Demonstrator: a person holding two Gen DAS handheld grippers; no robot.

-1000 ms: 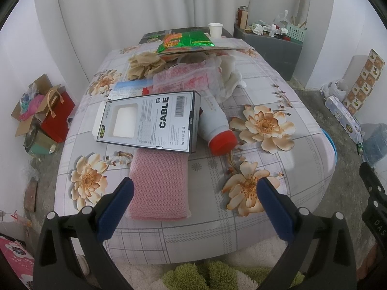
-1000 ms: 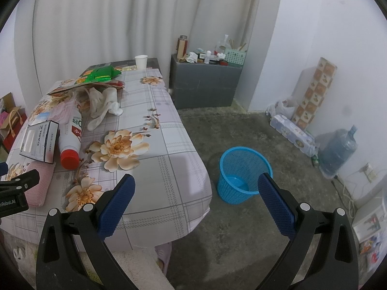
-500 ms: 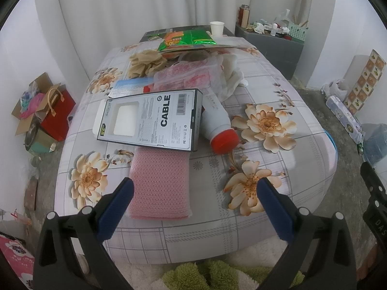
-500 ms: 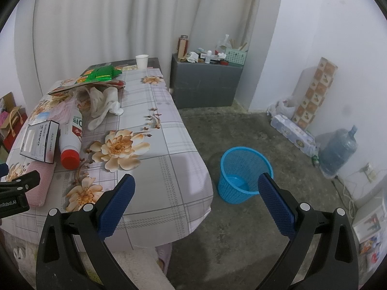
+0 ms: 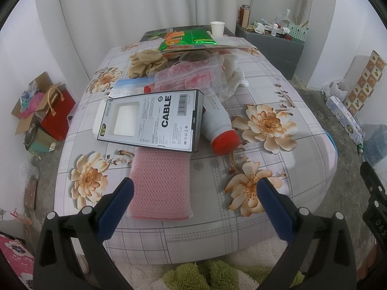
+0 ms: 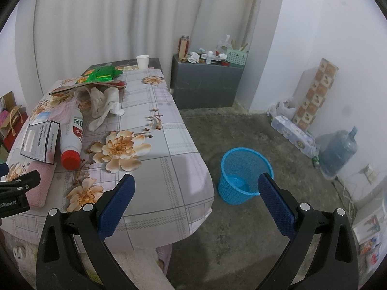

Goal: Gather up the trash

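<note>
Trash lies on a table with a flowered cloth: a pink mesh pad, a black "CABLE" box partly on top of it, a white bottle with a red cap, a clear pink plastic pack, a green snack bag and white gloves. My left gripper is open and empty, just short of the pink pad. My right gripper is open and empty over the table's right corner. A blue mesh bin stands on the floor to the right.
A paper cup stands at the table's far end. A grey cabinet with clutter is behind. A water jug, a pack of rolls and a checkered box line the right wall. Bags and boxes sit left of the table.
My left gripper has crept slightly forward toward the pink pad. The right gripper has hardly moved. Both stay open.
</note>
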